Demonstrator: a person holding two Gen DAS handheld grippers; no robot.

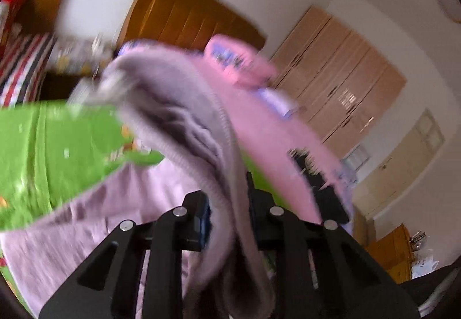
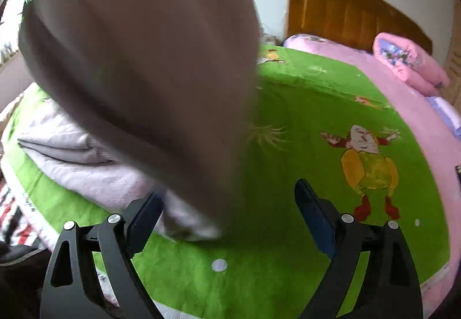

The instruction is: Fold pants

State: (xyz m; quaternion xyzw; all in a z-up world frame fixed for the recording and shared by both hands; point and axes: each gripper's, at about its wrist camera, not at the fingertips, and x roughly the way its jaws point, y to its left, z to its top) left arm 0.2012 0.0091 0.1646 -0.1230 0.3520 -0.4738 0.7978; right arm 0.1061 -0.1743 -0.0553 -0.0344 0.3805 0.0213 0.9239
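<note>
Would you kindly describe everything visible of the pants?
The pants are pale lilac, soft knit fabric with a ribbed hem. One bunched, motion-blurred part is pinched in the left hand-held gripper and raised off the bed; the rest lies crumpled in folds on the green bedspread. In the right wrist view the hanging cloth looks dark and blurred, falling beside the open right hand-held gripper.

No text, label, brand, number or sign can be read in either view. The green bed cover (image 2: 288, 106) carries only a cartoon figure print (image 2: 367, 163), no lettering; small dark marks along its white border (image 2: 28, 201) are too blurred to make out.
</note>
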